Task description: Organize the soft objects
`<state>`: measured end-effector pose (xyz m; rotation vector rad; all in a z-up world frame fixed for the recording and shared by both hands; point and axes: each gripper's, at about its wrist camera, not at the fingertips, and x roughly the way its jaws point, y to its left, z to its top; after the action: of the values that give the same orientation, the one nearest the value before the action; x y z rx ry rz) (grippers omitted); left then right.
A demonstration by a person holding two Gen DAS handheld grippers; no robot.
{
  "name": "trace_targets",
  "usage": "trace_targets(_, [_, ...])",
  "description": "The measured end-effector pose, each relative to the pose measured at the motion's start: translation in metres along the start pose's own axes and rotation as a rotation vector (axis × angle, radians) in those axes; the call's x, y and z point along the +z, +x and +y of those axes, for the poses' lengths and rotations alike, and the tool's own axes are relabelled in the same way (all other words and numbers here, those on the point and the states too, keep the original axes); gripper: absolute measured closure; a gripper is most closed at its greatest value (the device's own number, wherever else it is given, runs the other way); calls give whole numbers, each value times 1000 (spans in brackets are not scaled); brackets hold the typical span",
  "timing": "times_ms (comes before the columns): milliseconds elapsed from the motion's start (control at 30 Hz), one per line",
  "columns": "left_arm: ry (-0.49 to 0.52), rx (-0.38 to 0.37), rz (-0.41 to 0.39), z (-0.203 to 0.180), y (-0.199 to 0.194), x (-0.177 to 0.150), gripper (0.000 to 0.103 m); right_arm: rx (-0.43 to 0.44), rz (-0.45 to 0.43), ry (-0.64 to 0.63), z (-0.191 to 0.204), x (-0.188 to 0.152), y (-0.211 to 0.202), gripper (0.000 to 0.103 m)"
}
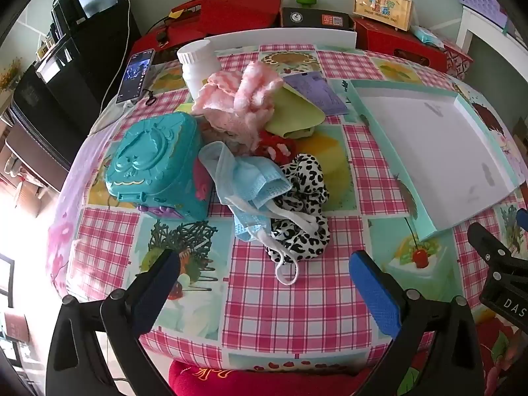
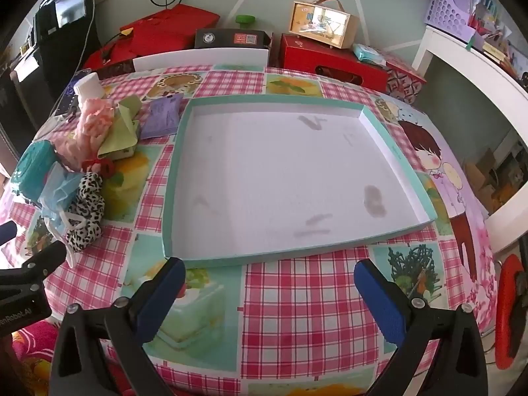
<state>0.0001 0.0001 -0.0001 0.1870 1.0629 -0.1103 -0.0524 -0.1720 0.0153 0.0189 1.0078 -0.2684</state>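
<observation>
The left tool (image 1: 264, 277) is hovering over the near edge of the desk (image 1: 283, 310), its blue pads standing wide with nothing between them. It is tilting down toward the heap of soft things, probably so the first piece can be picked off the near side. The right tool (image 2: 269, 283) is also gaping wide and empty, and it is pointing down at the near rim of the shallow teal tray (image 2: 171, 178); that suggests the tray is waiting as the place where the soft things are to go.

Nearest the left tool, a black-and-white spotted cloth (image 1: 303, 217) is lying on the checked covering, with a light blue face mask (image 1: 254, 181) draped partly over it and its white ear loop (image 1: 287, 272) trailing toward the tool. Just behind them a red knitted piece (image 1: 275, 147) is peeking out. Further back a yellow-green cloth (image 1: 293, 112) and a fluffy pink cloth (image 1: 237, 99) are piling against each other. A hard turquoise toy case (image 1: 155, 165) is sitting on the left of the heap, touching it.

The tray is lying empty to the right of the heap, near it but apart. Nothing is sorted yet. A white bottle (image 1: 198, 62) and a phone (image 1: 135, 76) are standing beyond the heap.
</observation>
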Motion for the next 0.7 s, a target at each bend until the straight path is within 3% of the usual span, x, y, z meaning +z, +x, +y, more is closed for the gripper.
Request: trace_targets(700, [-7, -4, 6, 3, 2, -5, 1, -5, 0, -5, 0, -1, 1, 0])
